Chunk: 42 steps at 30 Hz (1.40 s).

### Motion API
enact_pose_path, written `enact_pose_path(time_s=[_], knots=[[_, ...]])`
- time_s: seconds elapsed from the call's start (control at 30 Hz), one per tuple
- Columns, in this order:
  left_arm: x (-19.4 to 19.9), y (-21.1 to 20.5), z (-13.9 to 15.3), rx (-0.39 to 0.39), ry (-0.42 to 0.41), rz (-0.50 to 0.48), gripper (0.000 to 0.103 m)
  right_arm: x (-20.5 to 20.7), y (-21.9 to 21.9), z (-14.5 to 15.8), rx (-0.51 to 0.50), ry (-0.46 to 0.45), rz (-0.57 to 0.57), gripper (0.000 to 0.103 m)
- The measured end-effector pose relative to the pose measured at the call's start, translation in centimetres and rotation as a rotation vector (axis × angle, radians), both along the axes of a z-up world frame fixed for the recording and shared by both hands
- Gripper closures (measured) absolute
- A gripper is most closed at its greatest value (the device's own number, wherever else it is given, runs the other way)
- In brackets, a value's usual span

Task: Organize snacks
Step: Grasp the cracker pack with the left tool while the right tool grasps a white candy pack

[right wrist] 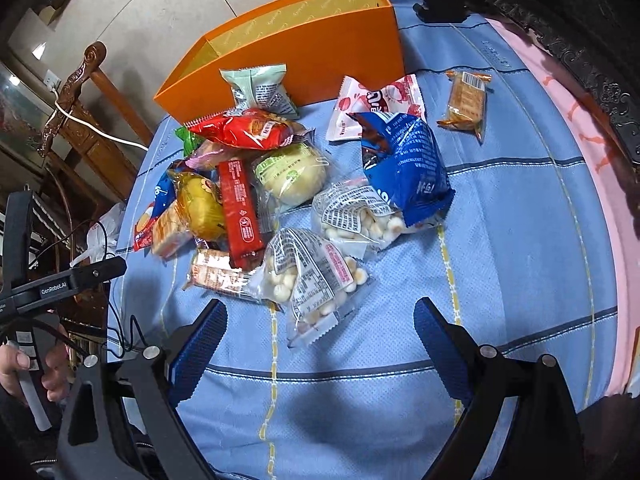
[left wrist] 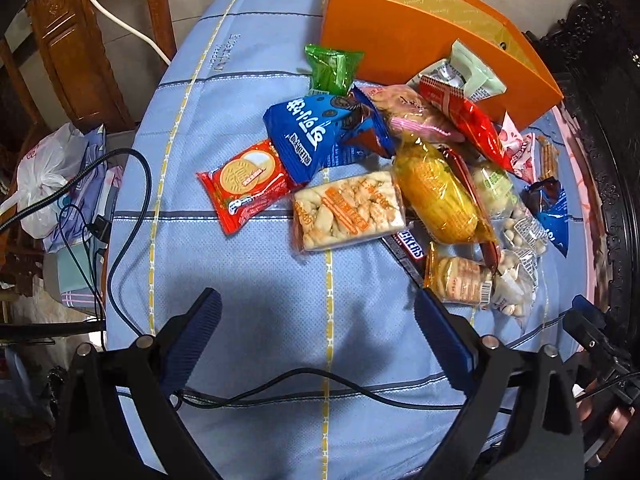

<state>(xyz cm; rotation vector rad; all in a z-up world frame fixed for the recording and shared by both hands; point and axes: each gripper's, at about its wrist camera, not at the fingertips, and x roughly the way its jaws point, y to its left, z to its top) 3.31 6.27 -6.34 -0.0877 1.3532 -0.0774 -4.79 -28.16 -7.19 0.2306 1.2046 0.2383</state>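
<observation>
Where the blue checked cloth [left wrist: 248, 280] covers the worktop, a heap of snacks lies in the middle of both views. The left gripper [left wrist: 318, 312] sits at the bottom of the left wrist view with its jaws wide and nothing between them. The right gripper [right wrist: 320, 320] sits at the bottom of the right wrist view, jaws wide too, just below a clear bag of little white balls [right wrist: 312, 280].

An orange box [left wrist: 400, 36] stands at the top of the frame behind the heap (its far end is cut off by the frame edge in the left wrist view). Many packets lie on top of each other, so parts are hidden. In the left wrist view a red biscuit packet [left wrist: 246, 184] lies at the left of the heap, partly under a blue cookie bag [left wrist: 312, 132]. A green packet [left wrist: 332, 68] pokes up above that, near the box. A yellow corn packet [left wrist: 438, 192] lies over a dark chocolate bar [left wrist: 408, 248], so only some letters of its name show. A clear packet of pale crackers [left wrist: 348, 210] lies beside the corn.

In the right wrist view a small orange packet [right wrist: 466, 102] lies alone in the upper right, well apart from the heap. A pink and white bag [right wrist: 376, 100] is partly under a blue bag [right wrist: 404, 168]. The small print on the packets is too blurred to read.
</observation>
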Motion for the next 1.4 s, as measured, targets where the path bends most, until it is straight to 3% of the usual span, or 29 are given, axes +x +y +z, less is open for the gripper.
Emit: enact_pose_path(time_s=[0.37, 0.7, 0.83, 0.93, 1.2, 1.27, 1.33, 1.4], knots=[[-0.5, 0.6, -1.6, 0.000, 0.041, 0.006, 0.008, 0.0, 1.2, -1.7, -0.050, 0.015, 0.065, 0.008], [0.1, 1.0, -1.9, 0.025, 0.048, -0.007, 0.008, 2.9, 4.2, -5.0, -0.112, 0.034, 0.132, 0.009], [0.6, 0.9, -1.8, 0.043, 0.037, -0.026, 0.008, 4.0, 5.3, -6.9, -0.150, 0.064, 0.181, 0.035], [1.0, 0.2, -1.6, 0.055, 0.010, -0.075, 0.008, 4.3, 5.0, -5.9, -0.109, 0.060, 0.206, 0.059], [2.3, -3.1, -1.6, 0.050, -0.092, -0.305, 0.008, 2.8, 1.2, -3.3, 0.068, 0.086, 0.161, 0.060], [2.9, -3.7, -2.1, 0.056, -0.091, -0.340, 0.016, 2.6, 0.1, -3.5, 0.098, 0.113, 0.137, 0.060], [3.8, -4.0, -3.3, 0.064, -0.047, -0.360, 0.033, 2.4, -0.4, -3.6, 0.117, 0.119, 0.120, 0.060], [4.7, -4.0, -4.2, 0.081, -0.025, -0.360, 0.033, 2.1, -0.5, -3.5, 0.126, 0.112, 0.111, 0.059]])
